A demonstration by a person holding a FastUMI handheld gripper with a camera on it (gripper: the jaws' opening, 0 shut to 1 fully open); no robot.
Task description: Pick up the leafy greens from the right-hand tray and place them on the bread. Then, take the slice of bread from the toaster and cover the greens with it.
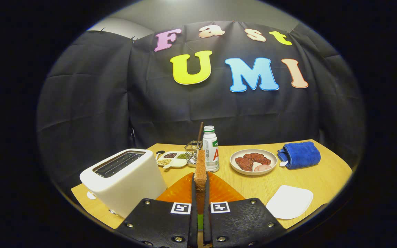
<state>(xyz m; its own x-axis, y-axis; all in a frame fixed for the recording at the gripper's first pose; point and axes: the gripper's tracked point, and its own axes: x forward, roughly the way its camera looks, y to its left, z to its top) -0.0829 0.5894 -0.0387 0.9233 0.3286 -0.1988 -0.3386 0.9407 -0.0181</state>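
Hand-held gripper [200, 193] closed narrow on slice of bread [200, 170], held upright and edge-on between both fingers, above orange plate [219, 191] on wooden surface [322, 175]. Sliver of green [200, 222] visible low in the gap between the fingers; cannot tell what it is. White toaster [124, 177] just left of fingers, slots empty. White tray [289, 201] right of fingers, bare. Beyond bread: bottle [211, 151], wire holder [193, 151] with brown stick, divided dish of grains [171, 160]. Plate of meat [253, 162] further right, blue towel [300, 155] beside it
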